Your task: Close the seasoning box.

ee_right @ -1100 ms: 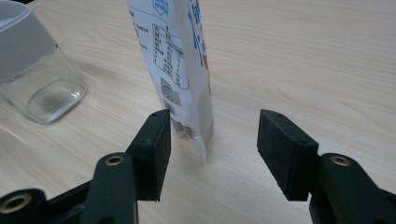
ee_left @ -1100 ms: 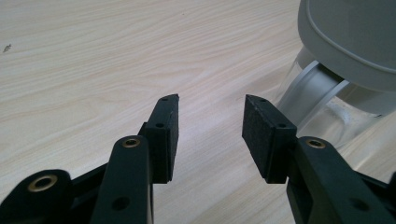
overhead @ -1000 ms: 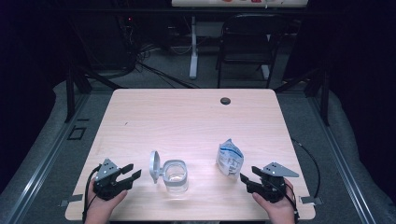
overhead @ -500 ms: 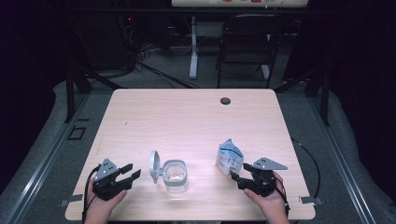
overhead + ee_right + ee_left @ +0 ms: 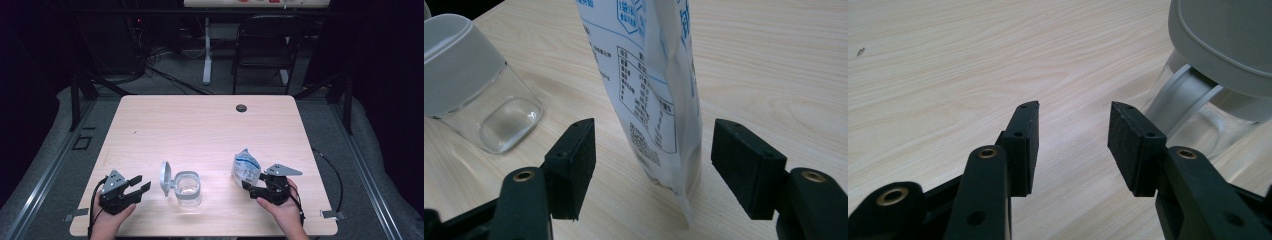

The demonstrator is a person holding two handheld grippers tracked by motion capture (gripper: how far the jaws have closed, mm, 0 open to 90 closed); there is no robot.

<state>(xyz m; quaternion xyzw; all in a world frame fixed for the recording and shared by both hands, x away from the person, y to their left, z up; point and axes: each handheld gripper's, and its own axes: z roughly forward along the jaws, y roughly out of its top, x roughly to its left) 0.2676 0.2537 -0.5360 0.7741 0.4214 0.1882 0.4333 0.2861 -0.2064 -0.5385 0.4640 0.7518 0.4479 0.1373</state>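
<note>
Standing on the wooden table point(image 5: 200, 125), the clear jar point(image 5: 188, 189) has its lid point(image 5: 165, 176) flipped open. Upright pouch point(image 5: 649, 85) sits between the right gripper's point(image 5: 651, 165) wide, non-touching jaws. Left gripper point(image 5: 1073, 135) rests open, empty.

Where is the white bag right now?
In the high view the white bag stands upright near the table's front right, right of the clear jar, between the open right gripper's jaws.
</note>
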